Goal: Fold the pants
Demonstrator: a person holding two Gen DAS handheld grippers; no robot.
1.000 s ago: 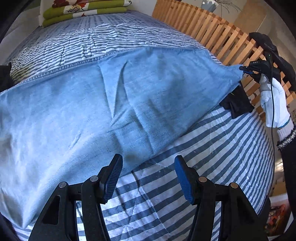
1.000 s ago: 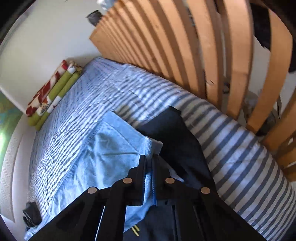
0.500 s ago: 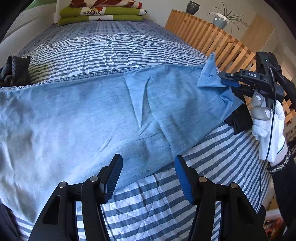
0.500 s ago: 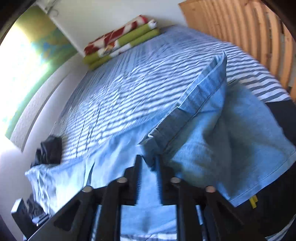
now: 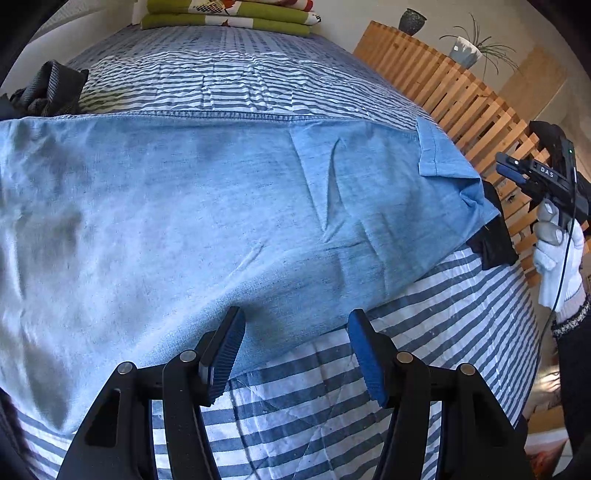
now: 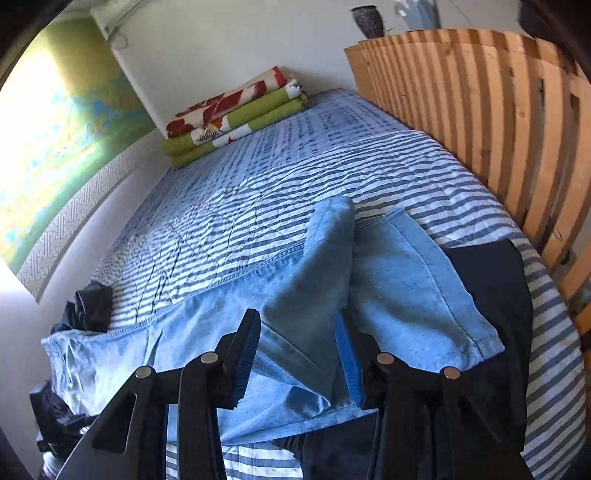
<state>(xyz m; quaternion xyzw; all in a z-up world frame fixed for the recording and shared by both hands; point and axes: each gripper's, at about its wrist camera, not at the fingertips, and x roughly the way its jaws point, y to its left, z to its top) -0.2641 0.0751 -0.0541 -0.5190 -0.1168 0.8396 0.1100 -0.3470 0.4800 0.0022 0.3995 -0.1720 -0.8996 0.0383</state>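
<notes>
Light blue denim pants (image 5: 221, 203) lie spread across the striped bed, one leg end pointing right. Its hem corner (image 5: 436, 151) is flipped back onto the leg; in the right wrist view this corner (image 6: 328, 251) stands up as a loose fold. My left gripper (image 5: 295, 332) is open, hovering over the near edge of the pants and holding nothing. My right gripper (image 6: 297, 332) is open above the leg end (image 6: 406, 288), empty. It shows at the right of the left wrist view (image 5: 511, 170), held by a white-gloved hand (image 5: 557, 266).
A black garment (image 6: 506, 295) lies under the leg end by the wooden slatted rail (image 6: 498, 129). A dark clothing heap (image 5: 48, 92) sits at the far left of the bed. Folded green and red blankets (image 5: 229, 14) are stacked at the far end. Striped bedspread (image 5: 461, 332) lies in front.
My right gripper was shut on the hem corner and lifted it over the leg; it has now opened, dropped the corner and pulled back. The left gripper stayed open.
</notes>
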